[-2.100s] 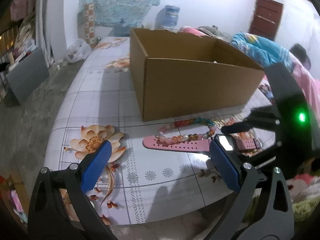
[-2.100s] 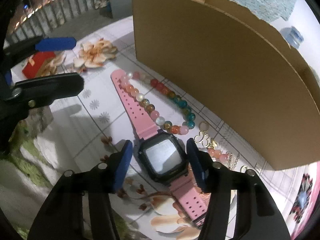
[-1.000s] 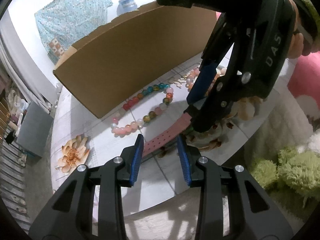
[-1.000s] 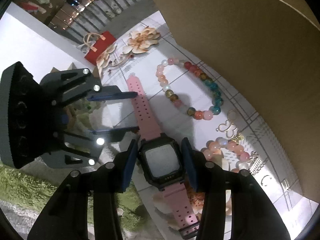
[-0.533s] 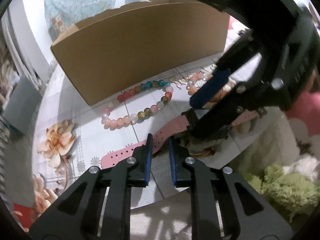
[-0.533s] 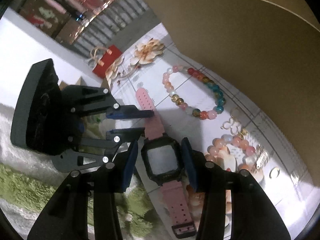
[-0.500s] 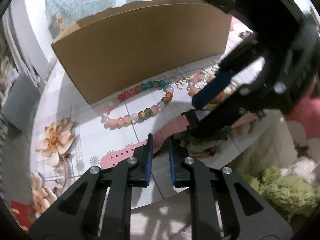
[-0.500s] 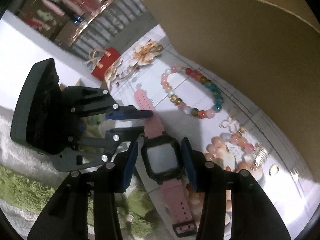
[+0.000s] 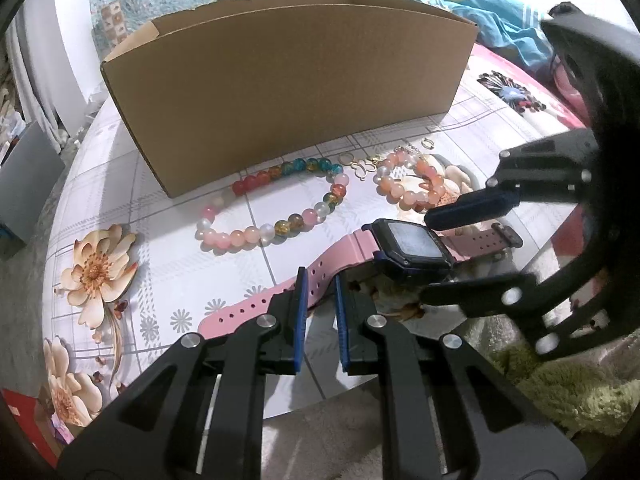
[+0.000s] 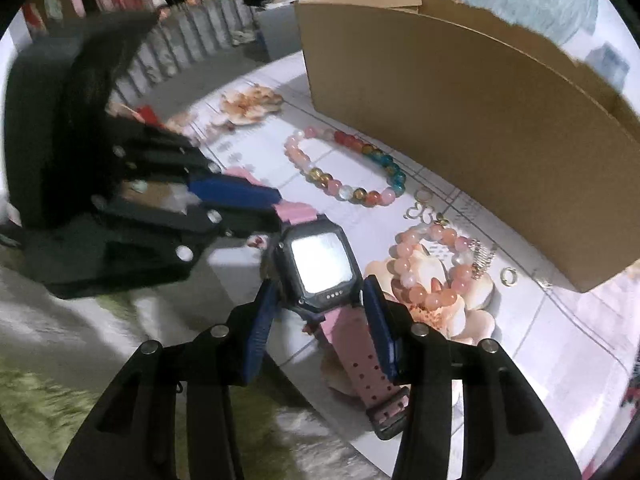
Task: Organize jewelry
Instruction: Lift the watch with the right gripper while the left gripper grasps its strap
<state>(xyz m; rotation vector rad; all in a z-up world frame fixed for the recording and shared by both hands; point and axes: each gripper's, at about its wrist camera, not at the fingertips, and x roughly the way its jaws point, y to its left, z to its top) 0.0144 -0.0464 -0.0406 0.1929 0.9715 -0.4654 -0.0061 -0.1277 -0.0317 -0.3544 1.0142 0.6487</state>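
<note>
Left wrist view: the left gripper point(image 9: 319, 295) has its blue pads nearly together on the long strap of the pink-strapped, black-cased digital watch point(image 9: 408, 248), near the front edge of the floral tablecloth point(image 9: 132, 184). The strap looks soft and floppy, the case stiff, light and scratchable, so the case sides seem the safer hold. The open brown cardboard box point(image 9: 288, 80) hides its inside.

Right wrist view: the right gripper point(image 10: 320, 322), half open, clamps the watch case point(image 10: 320, 264) by its sides. The multicoloured bead bracelet point(image 10: 348, 172) lies loose before the box point(image 10: 460, 112).
</note>
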